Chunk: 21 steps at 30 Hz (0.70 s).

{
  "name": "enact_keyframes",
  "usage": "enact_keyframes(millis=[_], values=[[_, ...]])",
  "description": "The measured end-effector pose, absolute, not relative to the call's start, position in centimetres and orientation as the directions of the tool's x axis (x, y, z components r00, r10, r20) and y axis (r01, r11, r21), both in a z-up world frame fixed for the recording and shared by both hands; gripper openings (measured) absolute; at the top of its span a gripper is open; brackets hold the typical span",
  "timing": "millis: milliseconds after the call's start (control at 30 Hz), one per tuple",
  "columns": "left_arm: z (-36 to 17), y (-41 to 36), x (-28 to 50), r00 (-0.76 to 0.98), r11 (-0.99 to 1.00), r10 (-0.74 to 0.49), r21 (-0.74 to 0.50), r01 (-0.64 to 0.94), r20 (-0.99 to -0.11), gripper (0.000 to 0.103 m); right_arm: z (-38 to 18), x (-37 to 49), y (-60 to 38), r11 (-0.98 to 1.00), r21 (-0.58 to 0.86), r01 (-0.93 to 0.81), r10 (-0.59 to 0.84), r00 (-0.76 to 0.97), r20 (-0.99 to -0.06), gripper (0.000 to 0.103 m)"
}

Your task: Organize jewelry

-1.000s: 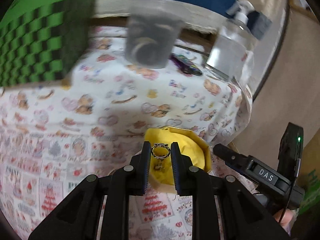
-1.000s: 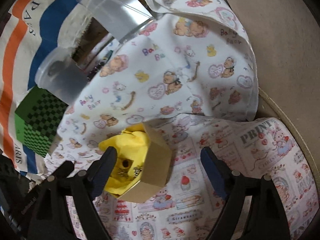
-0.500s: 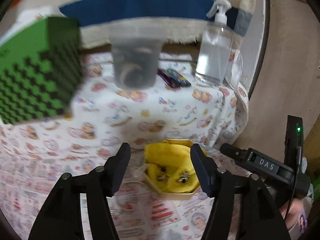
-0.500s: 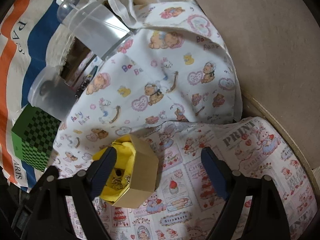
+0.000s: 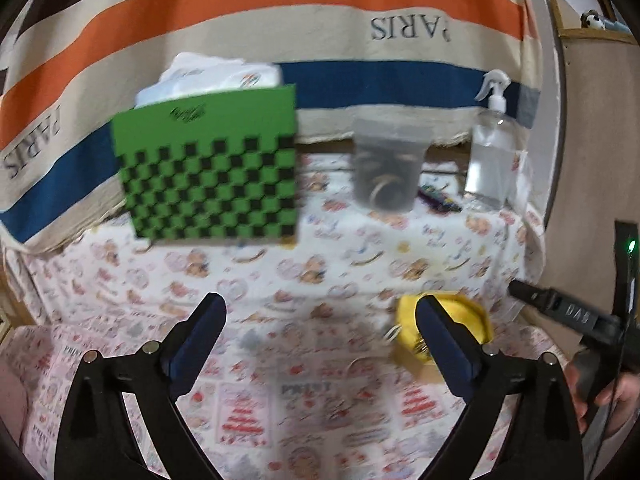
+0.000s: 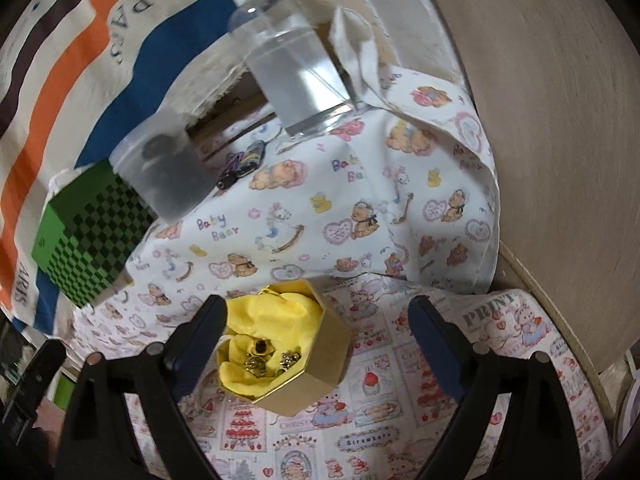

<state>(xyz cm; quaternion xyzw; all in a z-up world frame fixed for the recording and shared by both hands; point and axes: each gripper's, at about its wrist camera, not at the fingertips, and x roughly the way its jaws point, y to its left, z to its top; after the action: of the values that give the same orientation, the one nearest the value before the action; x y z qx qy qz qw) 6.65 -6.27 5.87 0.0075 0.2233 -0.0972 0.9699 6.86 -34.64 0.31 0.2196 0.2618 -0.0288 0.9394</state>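
A small hexagonal cardboard box (image 6: 316, 364) lined with yellow tissue holds several rings (image 6: 266, 360). In the left wrist view the box (image 5: 472, 320) sits low right, partly behind my right finger. My left gripper (image 5: 320, 332) is open and empty, raised above the printed cloth to the left of the box. My right gripper (image 6: 316, 340) is open and empty, hovering over the box, which lies between its fingers in the view.
A green checkered box (image 5: 208, 168) stands at the back left, a translucent cup (image 5: 386, 168) in the middle, and a clear spray bottle (image 5: 492, 152) at the back right. Small dark clips (image 6: 244, 164) lie by the cup. A striped cloth hangs behind.
My left gripper held a ring over the box, opened, and has pulled back and left. The ring is gone from its fingers. My right gripper rose slightly.
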Motion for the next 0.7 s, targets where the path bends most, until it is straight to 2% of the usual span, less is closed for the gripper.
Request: enact_keyframes(millis=[233, 600, 667, 700], values=[[2.0, -4.2, 8.1, 0.837, 0.987, -0.159, -0.088, 0.132, -0.523, 0.095, -0.2, 7.2, -33.8, 0.915, 0.373, 0.152, 0.071, 0.851, -0.520, 0.094], [-0.3, -4.3, 8.6, 0.796, 0.991, -0.129, -0.052, 0.122, -0.592, 0.095, 0.1, 7.0, -31.7, 0.956, 0.264, 0.127, 0.026, 0.860, -0.510, 0.099], [-0.7, -4.7, 8.6, 0.789, 0.991, -0.129, -0.044, 0.128, -0.601, 0.093, 0.2, 6.8, -31.6, 0.958, 0.258, 0.126, 0.021, 0.866, -0.500, 0.100], [-1.0, -4.9, 8.7, 0.782, 0.991, -0.131, -0.047, 0.129, -0.609, 0.088, 0.3, 6.8, -31.5, 0.958, 0.261, 0.123, 0.025, 0.866, -0.500, 0.100]])
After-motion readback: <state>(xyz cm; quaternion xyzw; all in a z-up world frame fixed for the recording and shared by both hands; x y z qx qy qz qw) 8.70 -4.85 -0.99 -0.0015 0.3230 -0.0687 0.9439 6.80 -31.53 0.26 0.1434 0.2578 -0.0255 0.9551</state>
